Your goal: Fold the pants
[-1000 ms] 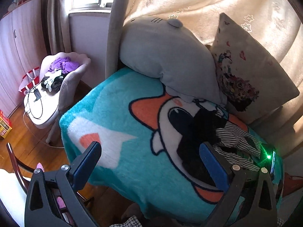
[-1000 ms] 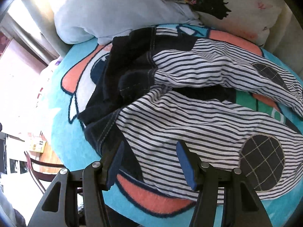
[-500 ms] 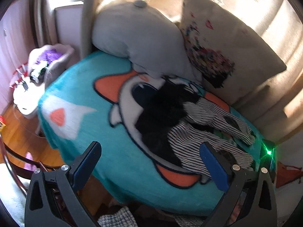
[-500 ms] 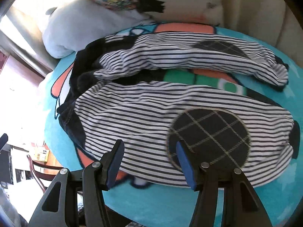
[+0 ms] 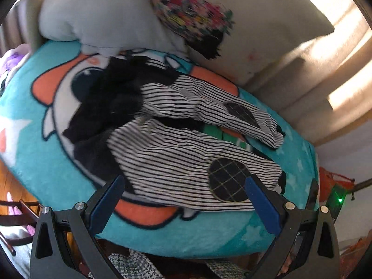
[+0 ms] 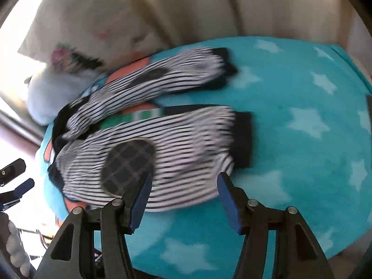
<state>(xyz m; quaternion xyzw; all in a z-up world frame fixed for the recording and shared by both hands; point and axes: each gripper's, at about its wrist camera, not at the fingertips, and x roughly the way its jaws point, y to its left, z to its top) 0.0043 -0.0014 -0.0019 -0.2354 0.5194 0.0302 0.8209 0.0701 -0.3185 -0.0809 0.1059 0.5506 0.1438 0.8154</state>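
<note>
Our two hand-held grippers have swung toward the cuffs since a second ago: the pants point(image 5: 186, 144) lie spread on the blanket point(image 6: 302, 139), the left hand-held gripper point(image 5: 183, 195) wide open, the right hand-held gripper point(image 6: 183, 193) agape, empty, over the nearer leg point(image 6: 176, 148), no longer the waist.

Black angular frame on each tool point(image 5: 183, 203) point(image 6: 183, 196), blue finger pads point(image 5: 260, 207), silver screws.

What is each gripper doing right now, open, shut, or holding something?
Left gripper: open, holding nothing, above the black-and-white striped pants.
Right gripper: open, holding nothing, over the pants' near leg.
</note>
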